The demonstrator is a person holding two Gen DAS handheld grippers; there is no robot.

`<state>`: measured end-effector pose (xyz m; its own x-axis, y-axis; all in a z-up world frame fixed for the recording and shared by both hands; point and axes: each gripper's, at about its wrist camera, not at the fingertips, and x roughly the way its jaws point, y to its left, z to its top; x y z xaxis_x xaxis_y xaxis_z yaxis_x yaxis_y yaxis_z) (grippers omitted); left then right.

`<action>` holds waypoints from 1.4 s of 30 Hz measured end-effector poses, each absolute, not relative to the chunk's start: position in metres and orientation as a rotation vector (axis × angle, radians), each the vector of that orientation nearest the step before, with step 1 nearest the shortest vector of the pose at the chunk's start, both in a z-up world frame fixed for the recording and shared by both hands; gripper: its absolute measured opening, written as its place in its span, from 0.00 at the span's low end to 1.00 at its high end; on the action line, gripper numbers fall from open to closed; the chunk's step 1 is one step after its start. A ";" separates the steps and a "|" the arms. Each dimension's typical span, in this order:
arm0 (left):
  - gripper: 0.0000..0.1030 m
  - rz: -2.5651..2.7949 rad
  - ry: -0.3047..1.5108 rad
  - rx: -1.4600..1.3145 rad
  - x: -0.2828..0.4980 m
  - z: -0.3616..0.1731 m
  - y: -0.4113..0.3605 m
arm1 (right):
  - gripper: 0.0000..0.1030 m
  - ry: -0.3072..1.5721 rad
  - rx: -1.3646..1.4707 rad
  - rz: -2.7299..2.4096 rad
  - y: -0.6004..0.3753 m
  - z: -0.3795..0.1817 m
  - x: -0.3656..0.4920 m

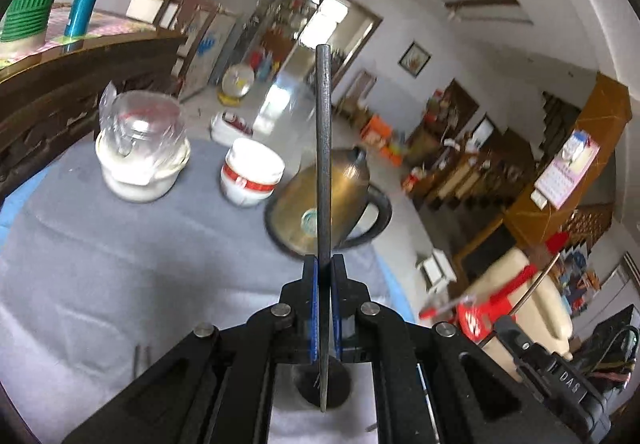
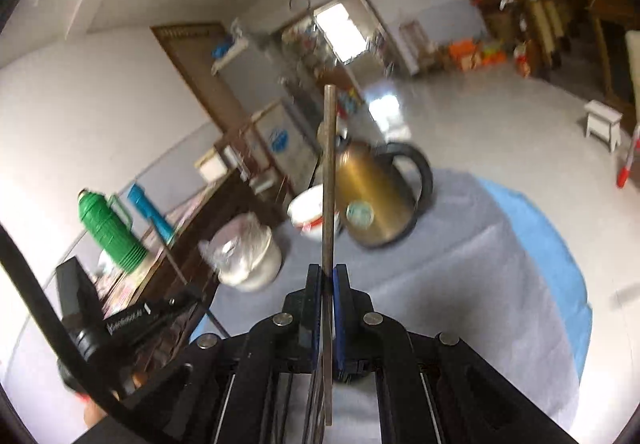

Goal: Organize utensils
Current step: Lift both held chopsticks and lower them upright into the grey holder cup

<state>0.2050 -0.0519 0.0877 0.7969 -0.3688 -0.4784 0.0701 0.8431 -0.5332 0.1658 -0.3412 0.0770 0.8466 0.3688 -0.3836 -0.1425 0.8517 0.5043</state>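
Observation:
My left gripper (image 1: 324,264) is shut on a dark flat-handled utensil (image 1: 323,147), seen edge-on; its handle points forward and its rounded head hangs below the jaws near the camera. My right gripper (image 2: 328,272) is shut on a thin metal utensil (image 2: 329,171), also edge-on, its handle pointing forward. Both are held above a table with a grey cloth (image 1: 120,244), which also shows in the right wrist view (image 2: 460,276). I cannot tell which kind of utensil each one is.
A brass kettle with a black handle (image 1: 348,199) (image 2: 380,195), a white tub with a red band (image 1: 252,175) (image 2: 310,211) and a plastic-wrapped pot (image 1: 142,151) (image 2: 248,256) stand on the table. A wooden sideboard (image 1: 80,83) with green and blue flasks stands beside it.

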 end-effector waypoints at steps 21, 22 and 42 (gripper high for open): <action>0.06 -0.200 0.630 -0.330 0.225 0.016 -0.110 | 0.06 0.538 0.328 0.190 -0.308 -0.001 0.210; 0.06 -0.203 0.632 -0.325 0.224 0.014 -0.112 | 0.06 0.542 0.328 0.191 -0.308 -0.003 0.210; 0.06 -0.250 0.683 -0.266 0.198 0.001 -0.123 | 0.06 0.613 0.340 0.230 -0.311 -0.020 0.201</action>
<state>0.1979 -0.1230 0.0010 0.7482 -0.3124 -0.5854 0.1394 0.9365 -0.3217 0.2009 -0.3109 -0.0202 0.7953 0.3089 -0.5217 -0.1100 0.9197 0.3769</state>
